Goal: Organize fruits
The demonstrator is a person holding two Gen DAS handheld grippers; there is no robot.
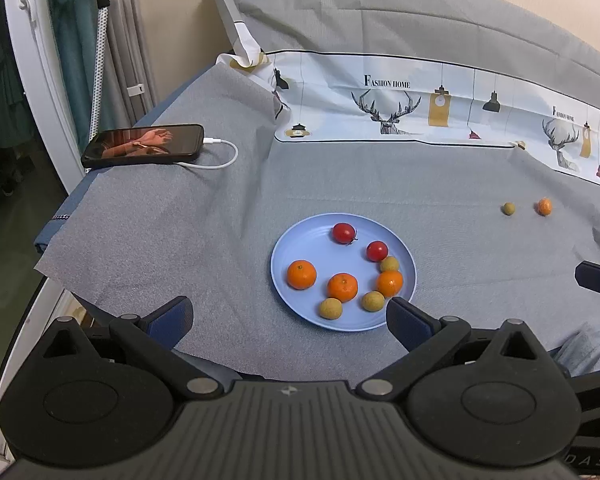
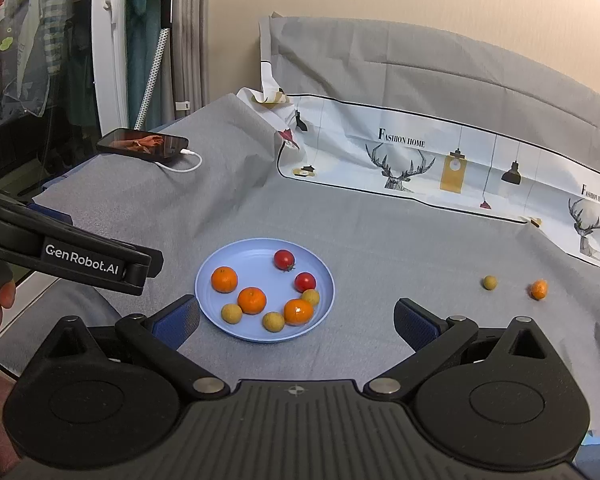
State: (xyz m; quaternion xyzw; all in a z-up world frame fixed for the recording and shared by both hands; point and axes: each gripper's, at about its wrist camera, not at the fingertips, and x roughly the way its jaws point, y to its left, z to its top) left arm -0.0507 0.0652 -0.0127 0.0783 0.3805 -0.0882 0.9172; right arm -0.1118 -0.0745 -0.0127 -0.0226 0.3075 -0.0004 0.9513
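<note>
Left gripper [image 1: 290, 314] spread wide, fingers empty, low before the round pale-blue plastic plate [image 1: 296, 252]. On the plate: three mandarins, two red cherry tomatoes, three tan longans. Right gripper [image 2: 296, 322] likewise wide, nothing held. Far right on the grey cloth, apart from the plate: small tan round longan [image 2: 489, 282], brittle-shelled, prone to roll; beside it small orange mandarin [image 2: 539, 289], soft, light. Best pinched gently across the middle.

Ahead of gripper: 4 oranges [image 2: 252, 300], 4 longans [image 2: 231, 313], 2 tomatoes [image 2: 284, 259], 1 plate [image 2: 220, 256], 1 phone [image 2: 142, 144].
</note>
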